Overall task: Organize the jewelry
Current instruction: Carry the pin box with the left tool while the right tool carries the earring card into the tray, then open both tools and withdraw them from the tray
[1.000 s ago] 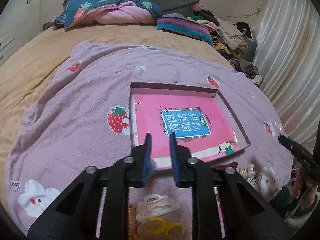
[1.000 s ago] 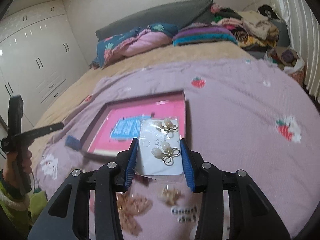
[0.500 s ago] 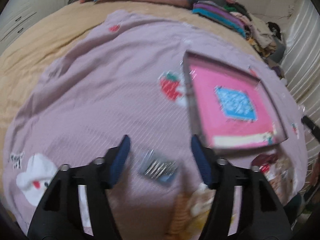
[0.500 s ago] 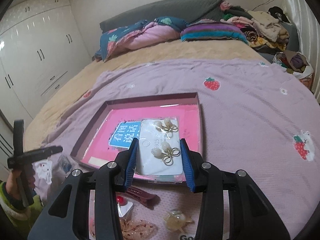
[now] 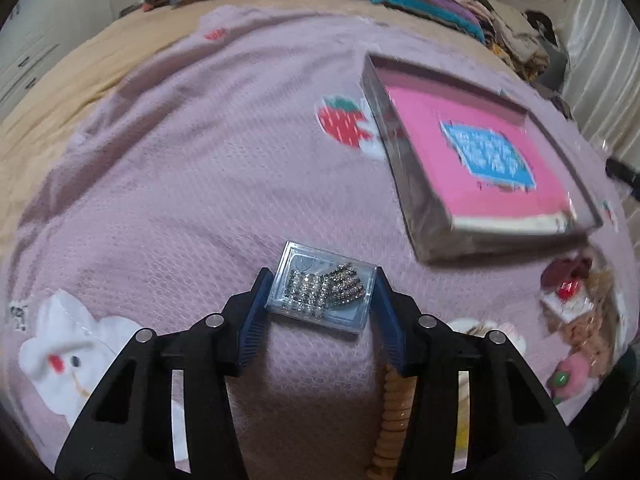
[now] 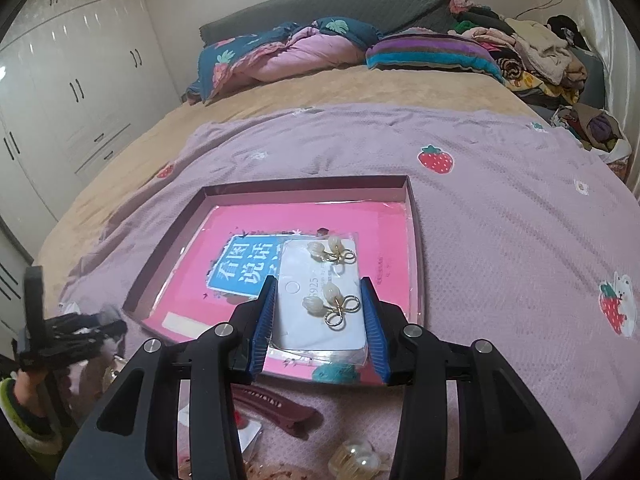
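Left gripper (image 5: 322, 306): jaws have just been closing, and a small clear plastic box of rhinestone hair clips (image 5: 323, 292) sits between them on the mauve knit blanket (image 5: 192, 184). Blue pads (image 5: 256, 312) stand right at the box's two short sides; whether they press on it I cannot tell. Left of this gripper, a white rabbit patch (image 5: 72, 356) on the blanket. Under its right finger, a coiled orange hair tie (image 5: 394, 416). Ahead and to the right, a shallow dark-rimmed cardboard tray (image 5: 404, 184) holding a pink booklet with a blue label (image 5: 486, 154); print blurred in this view. Further right, just below the tray's near corner, a loose heap of hair accessories (image 5: 576, 304), red, peach and pink, not separable.

Right gripper (image 6: 320, 312): clamped on a white earring card in a clear sleeve (image 6: 316, 300), pads against both long edges, card held over the tray's (image 6: 414, 216) near right part. Card bears two pairs of pearl-bud earrings with gold wire loops (image 6: 330, 304). Legible on the card: "925". Booklet label reads in white Chinese characters, partly covered by the card. Below this gripper on the blanket: a dark red hair clip (image 6: 276, 408) and a pale pearl clip (image 6: 356, 460). Far left, the other gripper and a person's hand (image 6: 24, 384).
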Demonstrator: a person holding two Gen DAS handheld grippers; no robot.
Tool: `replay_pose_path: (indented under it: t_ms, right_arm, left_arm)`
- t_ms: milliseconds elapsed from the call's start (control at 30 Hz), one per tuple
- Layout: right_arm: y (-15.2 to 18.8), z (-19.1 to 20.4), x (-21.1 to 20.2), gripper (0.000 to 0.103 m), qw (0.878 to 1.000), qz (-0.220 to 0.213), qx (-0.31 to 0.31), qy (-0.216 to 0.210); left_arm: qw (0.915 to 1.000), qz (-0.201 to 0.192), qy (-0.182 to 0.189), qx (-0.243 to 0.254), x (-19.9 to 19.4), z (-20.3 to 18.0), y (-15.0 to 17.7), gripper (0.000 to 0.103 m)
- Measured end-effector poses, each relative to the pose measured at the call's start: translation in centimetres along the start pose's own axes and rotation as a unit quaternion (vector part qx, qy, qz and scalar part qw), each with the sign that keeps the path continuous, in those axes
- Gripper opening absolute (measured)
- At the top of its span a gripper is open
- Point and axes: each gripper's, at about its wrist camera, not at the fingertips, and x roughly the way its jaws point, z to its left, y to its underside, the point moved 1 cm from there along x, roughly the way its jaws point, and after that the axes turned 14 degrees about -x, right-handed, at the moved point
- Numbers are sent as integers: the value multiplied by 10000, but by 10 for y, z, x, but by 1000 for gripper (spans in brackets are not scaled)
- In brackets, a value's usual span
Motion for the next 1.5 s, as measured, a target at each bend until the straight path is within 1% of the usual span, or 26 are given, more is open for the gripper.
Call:
replay_pose_path:
  t_ms: [67,200,367,467,700,1000,1100,1200,1267,1333,1400,1433,1467,1500]
  right_arm:
    - [-1,-4,8,40,9999,96,32,40]
    - [0,-10,21,40,9996,253,49,106]
    - [5,-14,34,40,9990,414,37,135]
    - [9,-18,42,40,9985,527,92,100]
    - [19,-21,54,40,9975,691,147,21]
    - [26,-19,56,42,9970,721,262,-122]
    - [29,-17,51,47,9970,688,306,-194]
    - [32,-15,40,58,9971,616,403,-200]
    - [35,-14,31,66,9972,497,508,-251]
    - [38,-14,17,73,9974,349,599,-216]
    - [40,-13,9,75,9973,277,642,-221]
    - [41,-13,3,76,9973,237,665,-222]
    - [42,-12,-2,78,9973,199,676,-214]
    - [43,-12,-6,80,9973,169,682,-204]
  left_arm:
    - [9998,-119,140,-26,-10,-4,-10,41]
    - [9987,-362,335,87,-25,-24,-33,41]
    - [9975,-406,541,183,-20,-56,-53,41]
    - [9969,-325,679,244,-10,-76,-58,41]
    - [9961,161,770,390,31,-113,-55,41]
    - [9940,312,822,645,47,-139,-44,41]
    - [9940,389,784,660,52,-141,-41,41]
    - [9939,441,753,676,54,-141,-38,41]
    - [9939,450,744,672,54,-140,-36,41]
    - [9942,457,720,654,55,-140,-35,41]
    - [9942,473,715,648,54,-140,-34,43]
    - [9945,460,694,638,54,-139,-34,45]
    - [9947,443,675,643,52,-139,-33,53]
    - [9948,426,660,642,51,-139,-33,59]
